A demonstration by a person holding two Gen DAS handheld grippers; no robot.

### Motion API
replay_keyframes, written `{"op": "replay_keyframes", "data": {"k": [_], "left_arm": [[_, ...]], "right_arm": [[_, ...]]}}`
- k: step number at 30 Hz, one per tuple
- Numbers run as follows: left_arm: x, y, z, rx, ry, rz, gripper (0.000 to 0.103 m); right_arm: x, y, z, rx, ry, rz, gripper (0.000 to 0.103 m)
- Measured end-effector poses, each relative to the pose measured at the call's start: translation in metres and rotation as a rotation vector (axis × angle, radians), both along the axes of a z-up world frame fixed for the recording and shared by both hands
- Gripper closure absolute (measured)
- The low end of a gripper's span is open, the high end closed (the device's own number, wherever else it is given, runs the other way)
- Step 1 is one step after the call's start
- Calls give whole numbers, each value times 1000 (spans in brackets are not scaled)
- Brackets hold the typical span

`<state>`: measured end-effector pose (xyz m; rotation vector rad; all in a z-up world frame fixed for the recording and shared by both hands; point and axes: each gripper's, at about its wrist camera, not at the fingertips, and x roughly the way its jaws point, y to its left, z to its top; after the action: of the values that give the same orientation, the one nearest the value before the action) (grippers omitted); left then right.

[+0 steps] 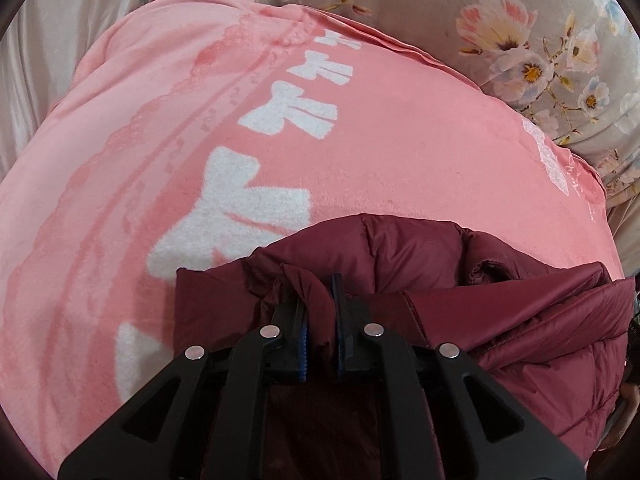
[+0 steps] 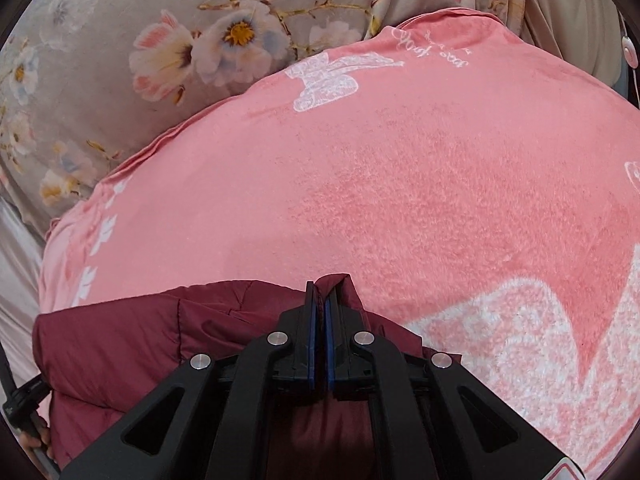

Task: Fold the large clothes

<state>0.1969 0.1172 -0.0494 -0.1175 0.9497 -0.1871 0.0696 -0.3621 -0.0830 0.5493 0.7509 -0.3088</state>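
A dark red quilted puffer jacket (image 1: 460,280) lies bunched on a pink blanket (image 1: 360,152) with white bow prints. My left gripper (image 1: 320,300) is shut on a fold of the jacket's edge, with fabric pinched between the blue pads. In the right wrist view the same jacket (image 2: 140,340) lies low and to the left. My right gripper (image 2: 320,300) is shut on another fold of its edge, over the pink blanket (image 2: 400,180). Most of the jacket lies below the grippers, out of sight.
A grey bedsheet with flower prints (image 1: 520,40) lies beyond the blanket, also in the right wrist view (image 2: 140,60). Pale satin fabric (image 1: 60,40) is at the far left. A white cord with a small switch (image 2: 628,50) hangs at the right edge.
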Motion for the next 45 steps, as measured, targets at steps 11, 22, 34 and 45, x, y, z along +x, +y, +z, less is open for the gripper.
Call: {"op": "replay_keyframes", "data": {"k": [11,22,34,45], "left_arm": [[-41,43,88,-155,-226,80,18],[-64,-102,80,25,-180,-313,35],[-20,-87,22,122,-98,-235,37],[21,-14,21,99,-49,-44,39]], "right_arm": [[-65,26,92,-94,-213,58,71],[-13,152,71,-182,-78,383,82],[4,65,34,-199,71,197,103],[8,24,23,-184,143,75,103]]}}
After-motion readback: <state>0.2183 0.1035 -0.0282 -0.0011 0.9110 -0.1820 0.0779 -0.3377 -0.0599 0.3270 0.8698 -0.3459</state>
